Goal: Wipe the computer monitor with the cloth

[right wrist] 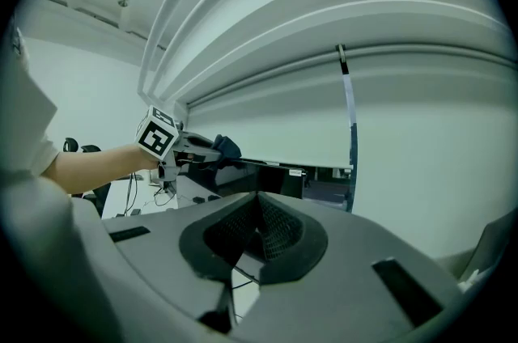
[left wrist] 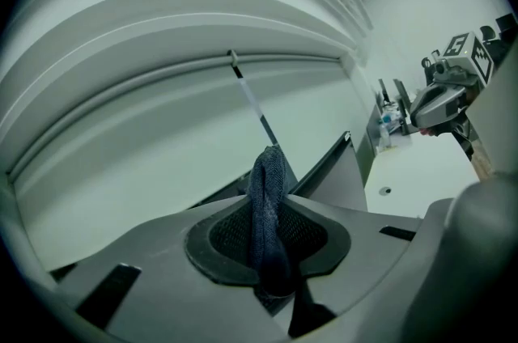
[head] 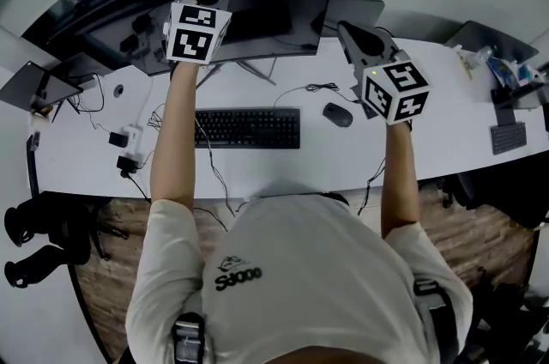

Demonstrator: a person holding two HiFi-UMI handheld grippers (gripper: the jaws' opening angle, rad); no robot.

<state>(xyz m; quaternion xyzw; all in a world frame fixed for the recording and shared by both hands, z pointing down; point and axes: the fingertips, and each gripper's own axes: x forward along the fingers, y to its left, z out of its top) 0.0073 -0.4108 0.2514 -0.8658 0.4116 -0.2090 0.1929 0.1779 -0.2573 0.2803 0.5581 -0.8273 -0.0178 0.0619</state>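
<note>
Dark-blue woven cloth (left wrist: 269,196) sat pinched upright between the pads of the left gripper (left wrist: 272,240), its jaws clamped on the lower part of the fold while the free end stood up past the tips. In the right gripper view that gripper was lifted to the top edge of the monitor (right wrist: 271,179), with the cloth bunched just at or on that edge; whether it actually touched could not be told.

The right gripper (right wrist: 259,232) was raised beside the screen's right side, jaws closed together with nothing between them.

The cloth looked soft, light and limp, so it would probably fold and drag rather than push. A wider bunch left beyond the jaw tips would likely give more wiping face and keep the hard tips off the glass.

The monitor looked thin, glossy and easily marked, standing on a slim foot on the white desk (head: 446,139) behind 1 keyboard (head: 247,129) and 1 mouse (head: 337,114). Firm pressure could well tip or rock it, so light strokes seemed wise, perhaps with the right gripper steadying the frame.
</note>
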